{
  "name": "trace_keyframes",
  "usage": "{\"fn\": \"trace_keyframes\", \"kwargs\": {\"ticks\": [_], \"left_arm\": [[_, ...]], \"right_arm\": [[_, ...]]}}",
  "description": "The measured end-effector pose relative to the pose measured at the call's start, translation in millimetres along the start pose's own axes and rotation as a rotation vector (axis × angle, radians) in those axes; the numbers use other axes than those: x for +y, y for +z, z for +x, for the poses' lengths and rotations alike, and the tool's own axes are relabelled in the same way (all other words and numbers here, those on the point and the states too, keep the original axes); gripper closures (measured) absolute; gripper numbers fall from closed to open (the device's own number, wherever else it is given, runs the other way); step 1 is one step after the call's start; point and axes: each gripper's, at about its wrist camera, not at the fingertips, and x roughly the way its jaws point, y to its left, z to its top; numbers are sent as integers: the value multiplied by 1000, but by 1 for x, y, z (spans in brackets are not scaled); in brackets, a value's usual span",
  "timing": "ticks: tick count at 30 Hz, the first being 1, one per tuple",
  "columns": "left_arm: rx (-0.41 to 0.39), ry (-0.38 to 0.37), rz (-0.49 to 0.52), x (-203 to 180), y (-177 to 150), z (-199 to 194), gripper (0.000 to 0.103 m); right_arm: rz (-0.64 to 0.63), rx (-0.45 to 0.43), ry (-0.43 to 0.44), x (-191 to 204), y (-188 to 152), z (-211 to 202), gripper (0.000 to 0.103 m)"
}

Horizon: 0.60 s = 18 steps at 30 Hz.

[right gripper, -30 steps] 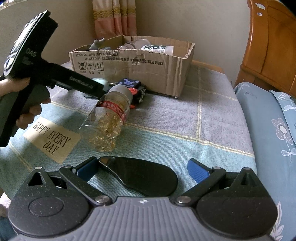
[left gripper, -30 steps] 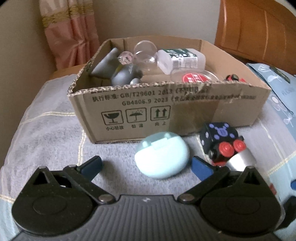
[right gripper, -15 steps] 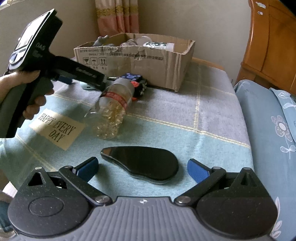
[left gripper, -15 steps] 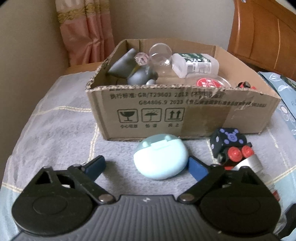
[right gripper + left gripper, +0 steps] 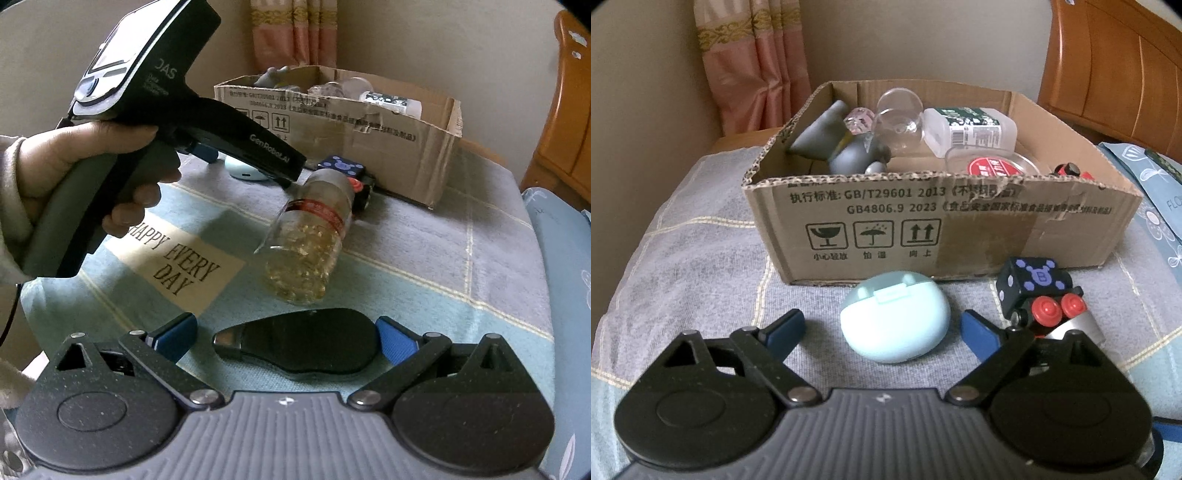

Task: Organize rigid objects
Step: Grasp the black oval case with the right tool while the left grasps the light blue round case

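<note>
A pale blue oval case [image 5: 895, 317] lies on the cloth between the open fingers of my left gripper [image 5: 886, 328], in front of the cardboard box [image 5: 960, 236]; it also shows in the right wrist view [image 5: 242, 170]. A black cube with purple dots [image 5: 1032, 282] and a red-and-black toy [image 5: 1052, 310] lie to its right. My right gripper [image 5: 286, 338] is open around a flat black oval object [image 5: 306, 345]. A clear bottle of golden capsules [image 5: 310, 243] lies on its side beyond it. The left gripper body [image 5: 207, 122] shows in a hand.
The box [image 5: 388, 136] holds a grey figurine [image 5: 842, 147], a clear globe [image 5: 899, 114], a white bottle [image 5: 967, 129] and a red-lidded tub [image 5: 993, 166]. A wooden headboard [image 5: 1115, 66] stands back right, a curtain [image 5: 753, 62] back left. A blue pillow [image 5: 561, 258] lies right.
My left gripper moved left and closer, so the blue case now sits between its fingers. My right gripper moved forward over the black object, which now lies between its fingers.
</note>
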Motion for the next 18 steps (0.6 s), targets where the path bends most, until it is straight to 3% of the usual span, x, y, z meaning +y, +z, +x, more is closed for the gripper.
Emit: {"fn": "trace_keyframes", "kwargs": {"ticks": [3,7,10,18], "left_arm": [[-5,-1,2,-1,1,1,14],[-19,-7,4,-1,3,-2,34],[-18,-18,16,-2,3,-4,43],[26,-62,66,3,6,-8,43]], "right_arm": [[8,-8,-8,-2,-1,-4,10],[17,-5,-20,-6,-3,-7,10],[15,-1,-21,-8,-3,-9,10],[-9,23,-34,-16,-1,-12,10]]}}
